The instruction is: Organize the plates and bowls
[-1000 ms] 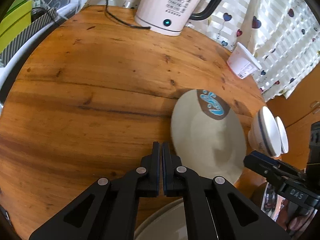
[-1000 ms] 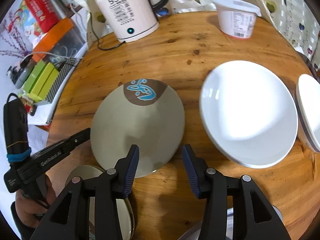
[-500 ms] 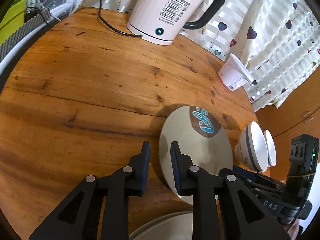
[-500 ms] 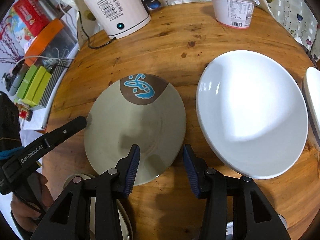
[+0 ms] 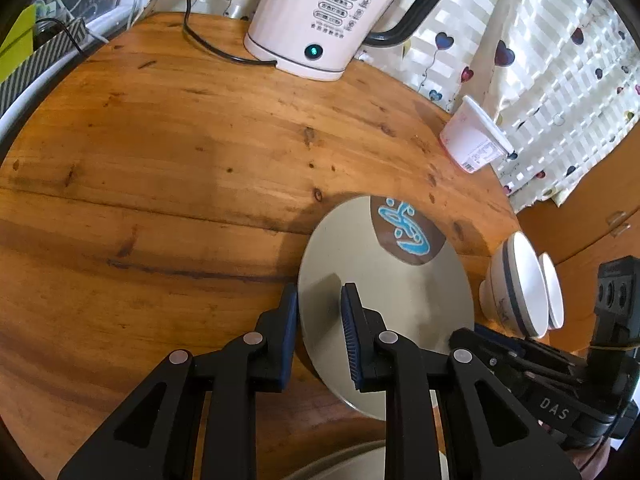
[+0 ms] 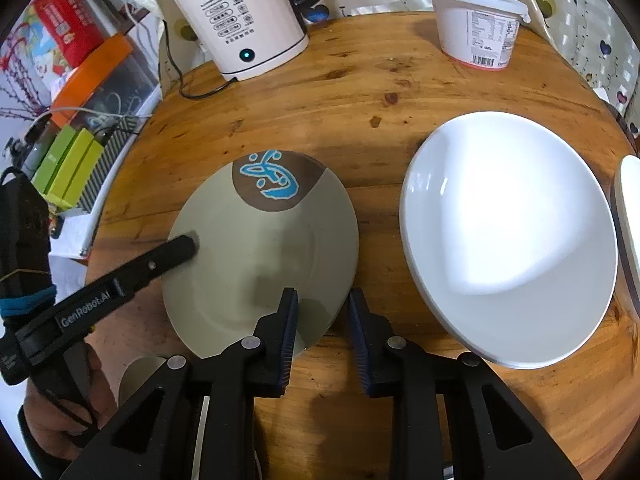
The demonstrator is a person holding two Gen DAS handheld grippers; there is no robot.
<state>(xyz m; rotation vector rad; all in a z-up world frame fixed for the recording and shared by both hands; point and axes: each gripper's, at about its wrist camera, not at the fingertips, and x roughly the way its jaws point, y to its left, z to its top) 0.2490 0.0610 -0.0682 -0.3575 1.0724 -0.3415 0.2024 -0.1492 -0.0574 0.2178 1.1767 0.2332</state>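
On the round wooden table (image 6: 360, 80), your two grippers are working the same beige plate (image 6: 256, 264) from opposite sides. Your left gripper (image 5: 319, 332) straddles its near-left rim, one pad outside the edge and one over the plate face, narrow but not visibly pinching. Your right gripper (image 6: 323, 330) is closing right now with the plate's near-right rim between its jaws, and a gap shows on both sides, so neither tool has a confirmed hold yet.

Watch this next bit. If one side bites before the other, the plate could tilt or skid across the wood toward the big white plate (image 6: 508, 236) just beside it. A shallow pinch on a thin glazed rim may also slip once you lift.

As for containers: the striped bowls (image 5: 520, 280), nested together past the beige plate, show nothing inside from here. The lidded white tub (image 6: 476, 28) near the curtain is sealed, contents unseen. The kettle (image 6: 240, 20) at the back stays closed too. More dishes peek in at your near edge, too cropped to read.
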